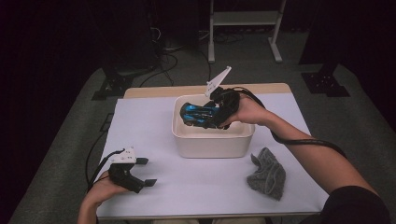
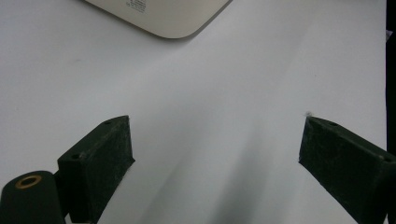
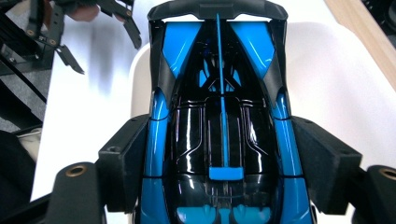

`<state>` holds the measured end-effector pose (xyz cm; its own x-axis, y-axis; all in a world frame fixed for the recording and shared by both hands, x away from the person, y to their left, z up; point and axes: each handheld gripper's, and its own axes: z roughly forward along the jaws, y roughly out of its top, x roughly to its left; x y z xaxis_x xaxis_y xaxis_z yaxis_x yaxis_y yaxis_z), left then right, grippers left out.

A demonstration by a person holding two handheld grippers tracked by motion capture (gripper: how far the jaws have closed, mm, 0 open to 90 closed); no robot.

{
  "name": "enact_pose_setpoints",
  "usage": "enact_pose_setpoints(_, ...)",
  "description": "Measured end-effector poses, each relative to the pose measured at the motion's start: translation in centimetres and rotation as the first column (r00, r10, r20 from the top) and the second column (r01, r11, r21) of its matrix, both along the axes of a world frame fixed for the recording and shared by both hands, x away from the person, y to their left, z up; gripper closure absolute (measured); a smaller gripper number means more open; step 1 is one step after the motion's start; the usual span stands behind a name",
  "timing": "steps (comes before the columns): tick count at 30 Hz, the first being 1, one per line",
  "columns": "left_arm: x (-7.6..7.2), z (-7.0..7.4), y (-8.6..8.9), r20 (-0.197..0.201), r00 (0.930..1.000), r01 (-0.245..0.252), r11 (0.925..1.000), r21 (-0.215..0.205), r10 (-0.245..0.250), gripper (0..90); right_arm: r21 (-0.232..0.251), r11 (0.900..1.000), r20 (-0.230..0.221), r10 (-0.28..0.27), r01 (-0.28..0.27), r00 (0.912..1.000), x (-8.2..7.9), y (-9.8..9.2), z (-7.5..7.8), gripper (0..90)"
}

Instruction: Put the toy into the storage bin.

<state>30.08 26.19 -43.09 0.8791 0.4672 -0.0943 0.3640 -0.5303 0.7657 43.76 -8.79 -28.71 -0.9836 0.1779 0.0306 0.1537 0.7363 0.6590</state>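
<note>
A blue and black toy car (image 1: 200, 114) hangs over the white tub (image 1: 212, 140) at the middle of the table, with my right gripper (image 1: 215, 112) shut on it. In the right gripper view the car (image 3: 219, 121) lies lengthwise between the two black pads (image 3: 128, 158), which press on its sides, with the tub's inside (image 3: 336, 84) below it. My left gripper (image 1: 145, 171) rests near the table's front left corner, jaws wide apart. In the left gripper view its pads (image 2: 105, 158) stand over bare white table with nothing between them.
A crumpled grey cloth (image 1: 268, 175) lies on the white table cover (image 1: 154, 126) to the right of the tub. A corner of the tub (image 2: 163, 18) shows ahead of the left gripper. A black cable (image 1: 303, 140) trails along the right forearm.
</note>
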Motion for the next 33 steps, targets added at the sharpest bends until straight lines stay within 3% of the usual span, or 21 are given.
enact_pose_setpoints(23, 0.0, 0.0, 0.2, -0.008, 1.0000, -0.002, 1.0000, -0.004, 0.002, 8.9, -0.039, 0.999, -0.043, 0.027, -0.028, 0.9987, 1.5, 1.4, -3.7, 25.0)
enact_pose_setpoints(24, 0.0, 0.0, 0.2, -0.006, 1.0000, 0.001, 0.9998, -0.018, -0.001, 8.9, -0.035, 0.999, -0.048, 0.031, -0.033, 0.9984, 1.7, 1.6, -4.0, 25.0)
enact_pose_setpoints(33, 0.1, 0.0, 0.2, -0.009, 1.0000, 0.001, 0.9996, -0.029, -0.001, 8.9, -0.055, 0.998, -0.060, 0.031, -0.035, 0.9977, 1.9, 1.9, -4.6, 25.0)
